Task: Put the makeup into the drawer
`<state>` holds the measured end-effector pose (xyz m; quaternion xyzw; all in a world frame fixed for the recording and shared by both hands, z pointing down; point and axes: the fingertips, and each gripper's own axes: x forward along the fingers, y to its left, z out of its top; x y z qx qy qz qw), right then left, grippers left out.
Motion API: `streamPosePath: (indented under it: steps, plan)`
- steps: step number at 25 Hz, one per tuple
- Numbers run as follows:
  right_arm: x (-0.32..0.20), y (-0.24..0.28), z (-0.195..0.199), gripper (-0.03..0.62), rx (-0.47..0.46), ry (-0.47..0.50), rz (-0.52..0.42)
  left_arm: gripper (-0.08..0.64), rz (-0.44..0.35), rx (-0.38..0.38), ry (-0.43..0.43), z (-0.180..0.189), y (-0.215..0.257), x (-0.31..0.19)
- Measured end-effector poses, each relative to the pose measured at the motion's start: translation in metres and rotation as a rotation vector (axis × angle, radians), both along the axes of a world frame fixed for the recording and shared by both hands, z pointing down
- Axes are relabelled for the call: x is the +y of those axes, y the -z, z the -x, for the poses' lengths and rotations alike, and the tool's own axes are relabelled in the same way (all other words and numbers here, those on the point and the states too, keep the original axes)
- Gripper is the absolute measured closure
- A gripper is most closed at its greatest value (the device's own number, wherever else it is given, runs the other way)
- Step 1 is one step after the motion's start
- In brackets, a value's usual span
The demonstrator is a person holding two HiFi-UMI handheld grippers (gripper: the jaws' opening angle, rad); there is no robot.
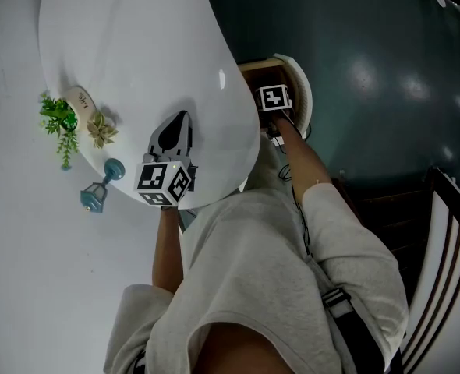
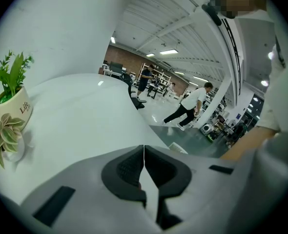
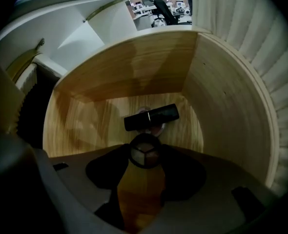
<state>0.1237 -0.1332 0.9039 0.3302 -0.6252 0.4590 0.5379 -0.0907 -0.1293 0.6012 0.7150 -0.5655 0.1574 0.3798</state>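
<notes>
White table point(image 1: 136, 45) fills the upper left of my head view, its curved edge running down against a dark green floor point(image 1: 370, 68). On the table, near its left edge, I see a potted plant point(image 1: 80, 100) and, nearer to me, a blue goblet point(image 1: 101, 187).

My left gripper point(image 1: 174, 135) hangs over the table near its curved edge, well apart from the plant and the goblet. In the left gripper view its jaws stand together with nothing between them, and the plant shows at the far left. Beyond the table that view gives a big hall with people walking in it.

My right gripper point(image 3: 145, 156) points steeply down into the drawer point(image 3: 134, 72), which stands open beside the table's edge. In the head view only its marker cube point(image 1: 274, 98) shows, above the drawer's rim. In the right gripper view the jaws stand fairly wide and hold a round compact point(image 3: 144, 149) at their tips, a pad on each side of its black rim. The compact is inside the wooden walls, above the drawer's floor; I cannot tell whether it touches the floor.

Past the compact, a black tube point(image 3: 151, 117) lies on the drawer's floor, crosswise to the jaws. Something round and pale sits under it, too dim for me to name.
</notes>
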Motion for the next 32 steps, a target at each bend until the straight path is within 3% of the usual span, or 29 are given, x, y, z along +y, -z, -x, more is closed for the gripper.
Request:
streamPosePath:
  steps: [7, 15, 21, 30, 32]
  plan:
    - [-0.008, 0.013, 0.004, 0.36, -0.049, -0.036, -0.056, 0.548, -0.012, 0.002, -0.008, -0.002, 0.002, 0.004]
    - [-0.022, 0.072, 0.012, 0.388, -0.171, -0.087, -0.284, 0.548, -0.049, 0.013, -0.042, -0.015, 0.018, 0.01]
    - [-0.023, 0.136, 0.004, 0.435, -0.229, -0.112, -0.464, 0.548, -0.099, 0.007, -0.069, -0.02, 0.033, 0.011]
    - [0.001, 0.231, -0.01, 0.591, -0.234, -0.118, -0.704, 0.548, -0.177, -0.004, -0.086, -0.018, 0.064, 0.032]
    - [0.009, 0.249, -0.011, 0.594, -0.248, -0.11, -0.735, 0.548, -0.193, -0.007, -0.088, -0.019, 0.07, 0.039]
